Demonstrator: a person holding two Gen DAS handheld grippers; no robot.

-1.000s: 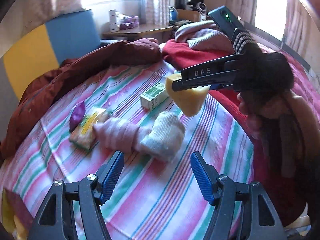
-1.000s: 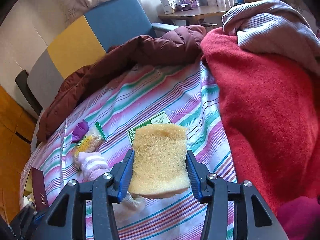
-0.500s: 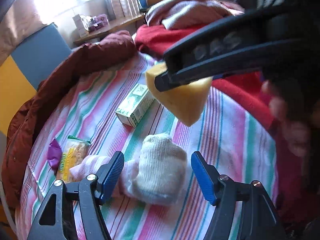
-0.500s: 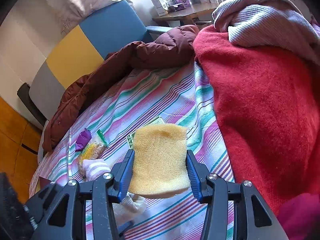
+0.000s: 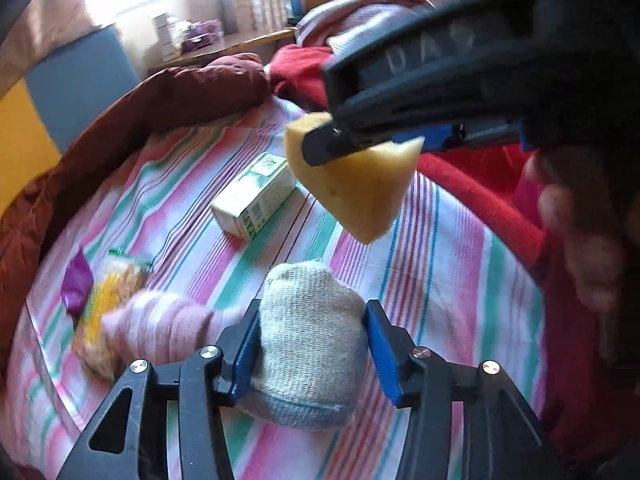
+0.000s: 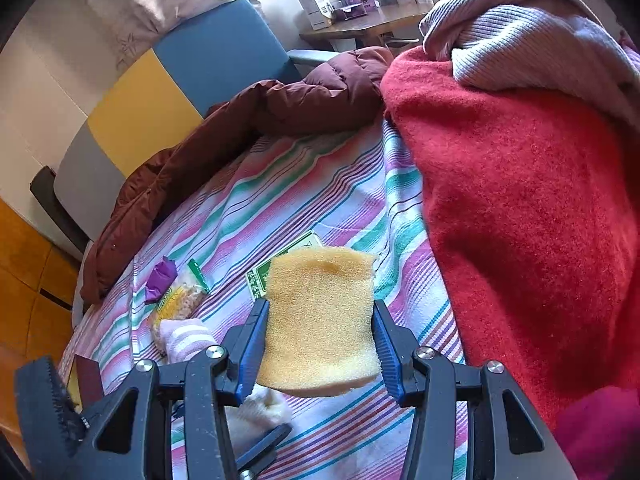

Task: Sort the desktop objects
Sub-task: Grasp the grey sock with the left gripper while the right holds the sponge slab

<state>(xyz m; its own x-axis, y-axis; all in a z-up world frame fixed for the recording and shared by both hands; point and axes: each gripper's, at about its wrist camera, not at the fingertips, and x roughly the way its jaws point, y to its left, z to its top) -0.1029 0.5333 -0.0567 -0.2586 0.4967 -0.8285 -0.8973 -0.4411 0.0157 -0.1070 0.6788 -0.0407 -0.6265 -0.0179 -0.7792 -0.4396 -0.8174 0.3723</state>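
Observation:
My left gripper [image 5: 310, 344] is shut on the cream toe of a sock [image 5: 308, 344] that lies on the striped sheet [image 5: 440, 280]; the sock's pink striped part [image 5: 160, 328] trails left. My right gripper [image 6: 320, 340] is shut on a yellow sponge [image 6: 320, 320] and holds it in the air above the sheet. In the left wrist view that sponge [image 5: 356, 192] hangs above and beyond the sock. A green and white carton [image 5: 256, 200] lies behind the sock. A yellow snack packet [image 5: 108, 296] and a purple wrapper [image 5: 76, 288] lie to the left.
A maroon jacket [image 6: 240, 128] lies along the far edge of the sheet. A red blanket [image 6: 520, 220] with a lilac sweater [image 6: 540, 40] on it fills the right side. A blue and yellow headboard [image 6: 180, 80] stands behind. A small dark red box [image 6: 90, 376] lies at the near left.
My left gripper has moved forward over the sock's toe and closed on it. My right gripper still holds the sponge, now nearer to the left camera.

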